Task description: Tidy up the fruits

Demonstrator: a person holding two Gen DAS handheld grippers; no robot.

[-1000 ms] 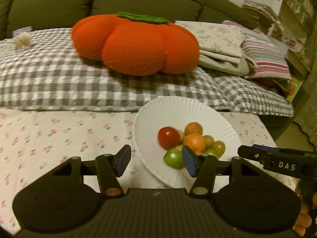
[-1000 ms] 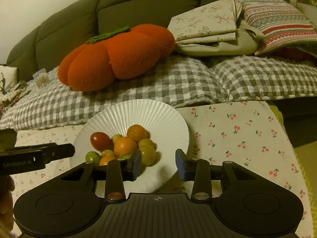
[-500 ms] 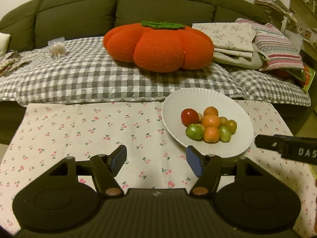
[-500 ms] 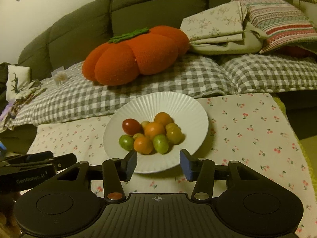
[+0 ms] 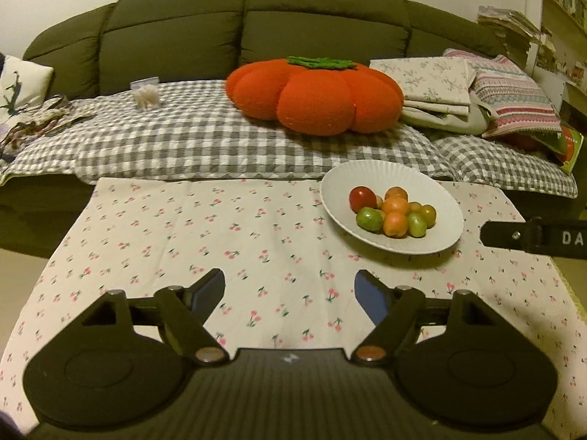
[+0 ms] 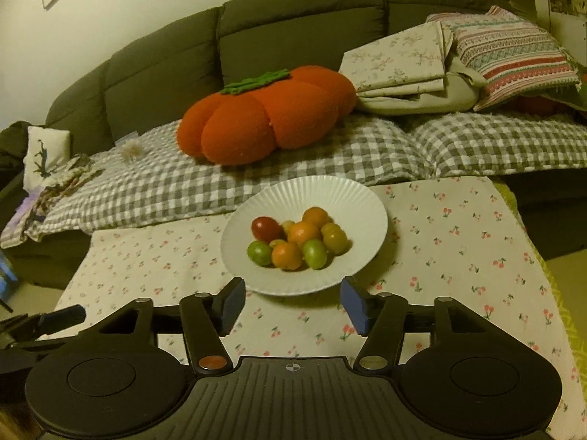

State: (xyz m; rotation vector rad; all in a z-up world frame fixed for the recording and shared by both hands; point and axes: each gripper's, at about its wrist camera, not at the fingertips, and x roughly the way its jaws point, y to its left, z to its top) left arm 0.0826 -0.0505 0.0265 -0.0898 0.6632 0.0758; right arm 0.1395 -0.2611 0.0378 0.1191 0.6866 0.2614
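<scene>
A white ribbed plate (image 5: 445, 216) (image 6: 352, 201) sits on the cherry-print cloth and holds several small fruits: a red one (image 5: 362, 198) (image 6: 265, 228), orange ones (image 5: 394, 205) (image 6: 303, 233) and green ones (image 5: 369, 218) (image 6: 258, 252). My left gripper (image 5: 290, 293) is open and empty, low over the cloth, left of and nearer than the plate. My right gripper (image 6: 291, 306) is open and empty, just in front of the plate's near rim. The right gripper's finger (image 5: 532, 238) shows at the right edge of the left wrist view.
The cherry-print cloth (image 5: 220, 242) covers a low table. Behind it is a green sofa (image 5: 220, 36) with a grey checked blanket (image 5: 183, 146), an orange pumpkin cushion (image 5: 315, 95) (image 6: 264, 117) and folded linens (image 5: 440, 84). Shelves (image 5: 565, 7) stand at right.
Both grippers have pulled back and up from the plate, so the plate looks smaller and farther. Both jaws have opened wider. The fruits have not moved.
</scene>
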